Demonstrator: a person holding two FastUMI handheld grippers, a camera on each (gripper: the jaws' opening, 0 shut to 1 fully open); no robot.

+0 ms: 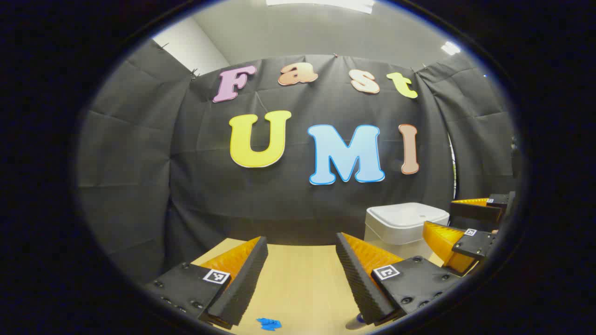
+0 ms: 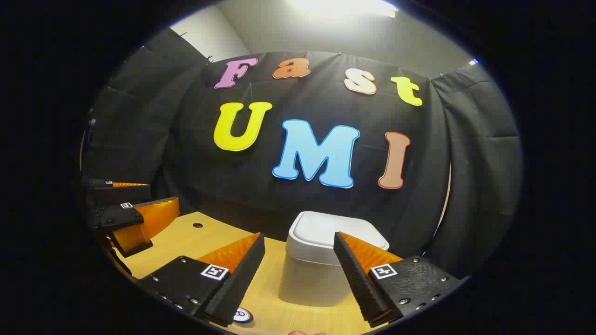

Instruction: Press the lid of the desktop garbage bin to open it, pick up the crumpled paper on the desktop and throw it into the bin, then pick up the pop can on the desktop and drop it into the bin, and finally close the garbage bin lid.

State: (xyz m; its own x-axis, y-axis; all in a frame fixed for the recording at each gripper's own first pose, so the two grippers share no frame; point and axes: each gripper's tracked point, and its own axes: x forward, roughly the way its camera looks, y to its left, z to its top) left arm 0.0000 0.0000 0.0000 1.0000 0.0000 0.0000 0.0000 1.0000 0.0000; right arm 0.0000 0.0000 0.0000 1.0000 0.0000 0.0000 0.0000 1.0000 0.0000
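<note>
Bin (image 2: 321, 260), lid down, standing on the tabletop (image 2: 186, 237) straight ahead of the right tool (image 2: 298, 270), which is gaping empty; the left tool (image 1: 300, 274), also wide and empty, is sitting farther off.

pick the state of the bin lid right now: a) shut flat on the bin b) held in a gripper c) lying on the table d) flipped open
a, the lid sits flat and closed on the bin, with both the right gripper and the left gripper open and clear of it.
</note>
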